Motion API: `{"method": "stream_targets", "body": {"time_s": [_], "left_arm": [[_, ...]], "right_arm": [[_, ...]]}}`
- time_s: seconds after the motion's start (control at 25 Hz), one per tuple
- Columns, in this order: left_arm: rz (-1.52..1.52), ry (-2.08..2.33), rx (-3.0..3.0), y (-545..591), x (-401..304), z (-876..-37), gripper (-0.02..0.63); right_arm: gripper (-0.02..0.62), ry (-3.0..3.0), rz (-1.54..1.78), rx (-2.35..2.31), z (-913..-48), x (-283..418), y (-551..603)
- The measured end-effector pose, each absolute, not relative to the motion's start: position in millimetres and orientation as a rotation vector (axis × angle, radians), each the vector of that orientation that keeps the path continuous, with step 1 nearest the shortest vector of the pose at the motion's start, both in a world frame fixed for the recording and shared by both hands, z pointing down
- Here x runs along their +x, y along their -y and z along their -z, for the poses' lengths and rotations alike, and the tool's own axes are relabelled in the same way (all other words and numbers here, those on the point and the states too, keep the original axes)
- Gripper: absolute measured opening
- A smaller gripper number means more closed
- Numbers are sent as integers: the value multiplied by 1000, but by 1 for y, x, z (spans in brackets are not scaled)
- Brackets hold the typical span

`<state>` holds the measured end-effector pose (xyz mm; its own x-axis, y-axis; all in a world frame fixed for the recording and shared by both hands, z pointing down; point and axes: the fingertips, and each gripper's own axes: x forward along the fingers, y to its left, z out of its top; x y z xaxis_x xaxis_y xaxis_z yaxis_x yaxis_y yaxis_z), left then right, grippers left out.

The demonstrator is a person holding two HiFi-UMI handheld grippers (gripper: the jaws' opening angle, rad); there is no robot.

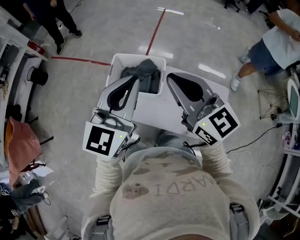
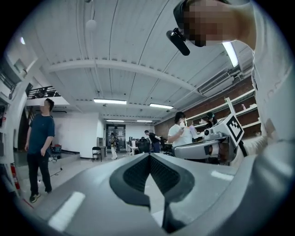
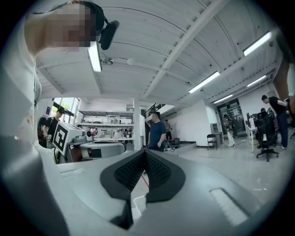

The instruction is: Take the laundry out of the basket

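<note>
Two hand-held grippers are seen from above in the head view, held out side by side in front of a person in a pale sweatshirt. The left gripper (image 1: 131, 83) is raised over the near left edge of a white laundry basket (image 1: 123, 60). The right gripper (image 1: 172, 80) is held just beside the basket's right wall, above a white table (image 1: 159, 112). Both are pointed away from the person, toward the basket.

The laundry (image 1: 146, 71), a heap of dark grey clothing, is piled inside the basket and is touched by neither gripper. The basket is set at the far left end of the table.

In the left gripper view, the left gripper (image 2: 150, 156) is shown clenched: its dark ribbed pads are pressed together at the tips and nothing is held between them. In the right gripper view, the right gripper (image 3: 145, 152) is likewise closed tip to tip and empty. A small piece of white lattice is glimpsed through the gap below its tips.

A cube with black and white square markers is carried on each gripper, the left one (image 1: 99, 139) and the right one (image 1: 218, 124).

A red tape line (image 1: 157, 30) is laid across the grey floor beyond the basket. One bystander (image 1: 51, 14) is seen at the upper left and another (image 1: 276, 42) at the upper right. A pink cloth (image 1: 21, 140) is draped at the left edge.
</note>
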<state>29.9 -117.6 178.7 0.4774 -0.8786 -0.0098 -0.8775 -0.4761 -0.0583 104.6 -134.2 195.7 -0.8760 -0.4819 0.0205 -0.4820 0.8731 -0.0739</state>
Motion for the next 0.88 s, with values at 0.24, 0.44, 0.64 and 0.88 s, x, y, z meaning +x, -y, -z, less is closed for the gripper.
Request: {"method": "stream_targets", "body": {"time_s": [0.24, 0.44, 0.64, 0.88], "left_arm": [[50, -1691, -2671, 138, 36, -203, 2], [109, -1755, -2729, 162, 25, -241, 12], [247, -1749, -2809, 194, 9, -290, 57], [422, -1618, -2962, 248, 5, -356, 137]], "right_arm": [[26, 3080, -190, 689, -210, 111, 158], [26, 3075, -238, 653, -221, 100, 171], [28, 3041, -270, 667, -229, 83, 194], [28, 3008, -319, 710, -244, 68, 239]]}}
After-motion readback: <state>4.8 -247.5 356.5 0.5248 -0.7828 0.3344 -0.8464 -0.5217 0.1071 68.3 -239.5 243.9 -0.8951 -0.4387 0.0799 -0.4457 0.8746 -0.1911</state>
